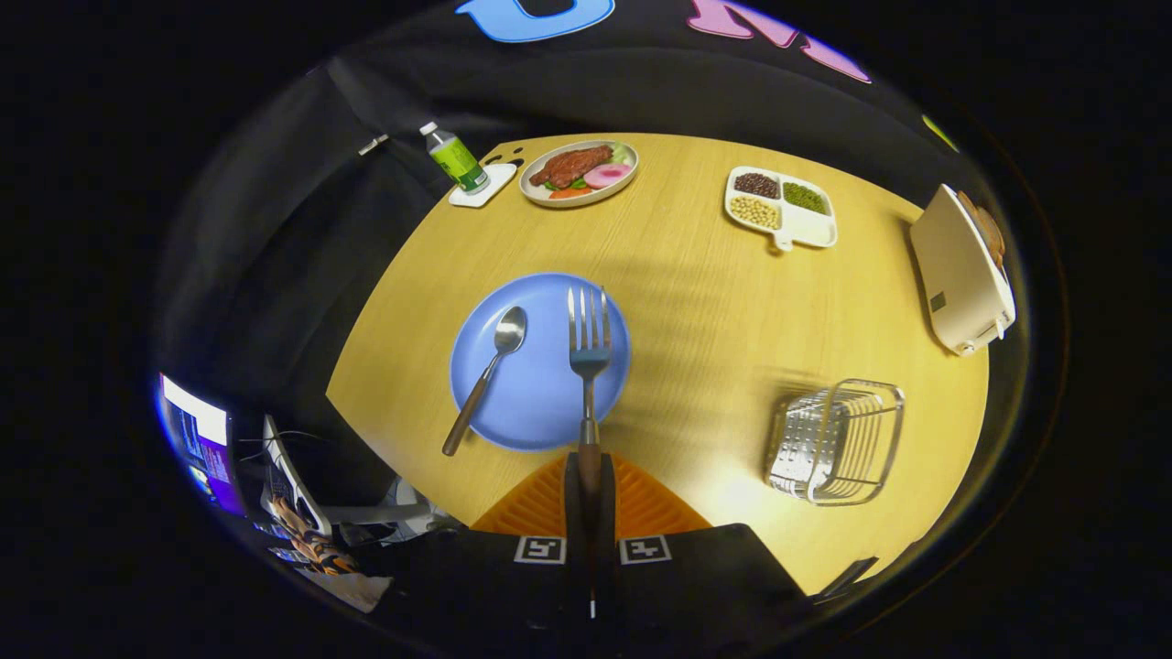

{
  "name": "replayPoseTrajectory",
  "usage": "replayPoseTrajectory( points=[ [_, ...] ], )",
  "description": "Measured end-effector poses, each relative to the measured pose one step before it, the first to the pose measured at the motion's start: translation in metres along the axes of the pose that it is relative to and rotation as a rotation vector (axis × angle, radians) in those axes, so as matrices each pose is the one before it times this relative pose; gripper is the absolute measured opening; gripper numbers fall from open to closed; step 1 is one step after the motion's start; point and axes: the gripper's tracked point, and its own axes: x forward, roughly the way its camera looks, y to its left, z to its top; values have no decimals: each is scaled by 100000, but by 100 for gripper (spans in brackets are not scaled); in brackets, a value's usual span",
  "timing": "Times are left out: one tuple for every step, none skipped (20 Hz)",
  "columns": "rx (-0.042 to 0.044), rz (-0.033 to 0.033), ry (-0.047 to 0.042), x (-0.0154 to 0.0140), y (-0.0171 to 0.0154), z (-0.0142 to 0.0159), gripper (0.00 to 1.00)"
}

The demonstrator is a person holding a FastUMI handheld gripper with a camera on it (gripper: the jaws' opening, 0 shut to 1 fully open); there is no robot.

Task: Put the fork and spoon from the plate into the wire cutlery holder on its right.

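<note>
My gripper (590, 476) is shut on the brown handle of the fork (589, 340), which sticks out straight ahead of the fingers with its tines up, held above the blue plate (540, 403). The spoon (487, 375) with a brown handle lies on the left part of that plate, its handle reaching past the plate's near rim. The wire cutlery holder (838, 441) stands on the wooden table to the right of the plate, nearer to me.
At the table's far side stand a green-labelled bottle (455, 157) on a white coaster, a plate of food (579, 171) and a divided white dish of beans (781, 207). A cream toaster (963, 270) sits at the right edge.
</note>
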Motion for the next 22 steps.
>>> replayPoseTrajectory(
  points=[
    [347, -961, 246, -1271, -1054, 59, 7],
    [180, -1223, 518, -1155, -1173, -28, 7],
    [-191, -1328, 769, -1050, -1201, -101, 7],
    [-788, -1783, 1817, -995, -1339, -256, 7],
    [-1020, -2261, 2688, -799, -1422, -422, 7],
    [-1580, -1778, 2687, -751, -1235, -344, 7],
    [-1742, -1348, 2554, -542, -1097, -319, 7],
    [-1576, -1348, 2706, -490, -1097, -399, 7],
    [-1843, -714, 3308, -289, -969, -578, 7],
    [-1832, -235, 2891, -61, -771, -433, 6],
    [-2823, -128, 3786, 126, -906, -628, 7],
    [-3354, -1188, 4366, 276, -1139, -621, 7],
    [-2569, -1667, 3634, 481, -1216, -380, 7],
    [-1646, -1022, 3335, 329, -981, -355, 7],
    [-817, -196, 3043, 246, -759, -178, 7],
    [-791, 398, 3116, 257, -461, -213, 7],
    [-1135, 601, 2681, 443, -265, -181, 7],
    [-1493, 260, 2738, 373, -266, -158, 7],
    [-1955, 3, 2752, 490, -242, -122, 7],
    [-1655, -641, 2567, 511, -355, -6, 7],
    [-964, -798, 1972, 356, -319, 83, 7],
    [-371, -158, 1335, 446, -229, 259, 7]
  ],
)
